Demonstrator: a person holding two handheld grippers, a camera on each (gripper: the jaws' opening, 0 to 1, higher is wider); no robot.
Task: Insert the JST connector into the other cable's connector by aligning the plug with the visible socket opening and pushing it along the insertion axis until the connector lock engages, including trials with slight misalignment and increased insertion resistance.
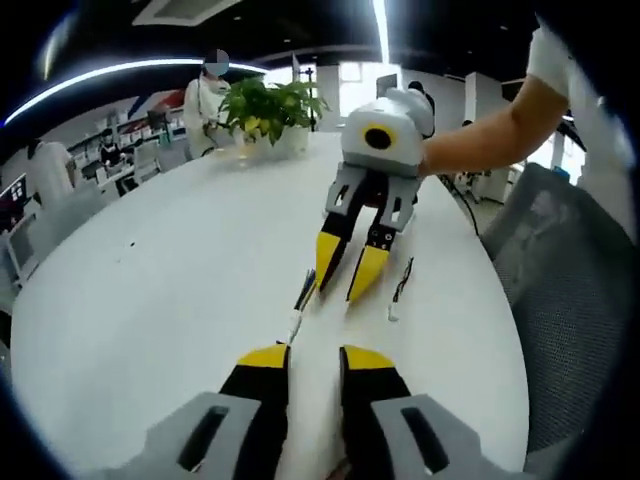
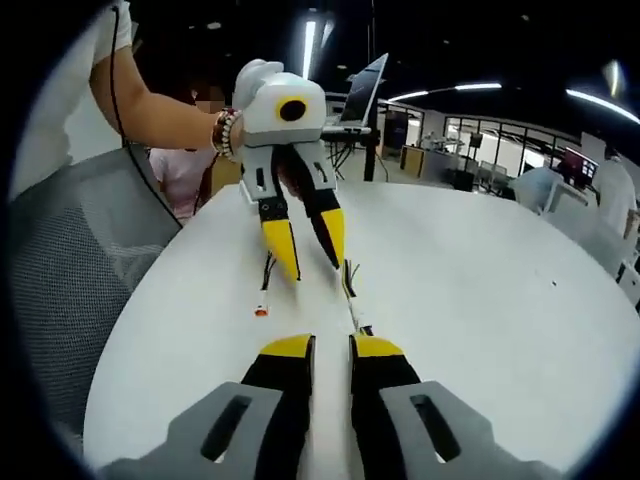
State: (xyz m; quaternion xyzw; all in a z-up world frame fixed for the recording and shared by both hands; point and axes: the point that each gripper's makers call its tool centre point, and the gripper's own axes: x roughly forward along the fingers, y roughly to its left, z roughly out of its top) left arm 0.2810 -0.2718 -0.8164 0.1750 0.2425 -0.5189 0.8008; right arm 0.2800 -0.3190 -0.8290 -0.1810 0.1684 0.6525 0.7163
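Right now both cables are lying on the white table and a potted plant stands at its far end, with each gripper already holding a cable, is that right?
Not quite. Neither gripper holds a cable. In the left gripper view the two cables lie loose on the white table, beside the right gripper; the left gripper has bare table between its fingers. The potted plant does stand at the far end.

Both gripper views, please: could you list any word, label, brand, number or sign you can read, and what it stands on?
No text can be read in either view.
Right gripper, left gripper: no lettering shows on their bodies or yellow jaws.
Cables on the white table: no print can be made out.
Laptop and the background office: too small and blurred to tell.
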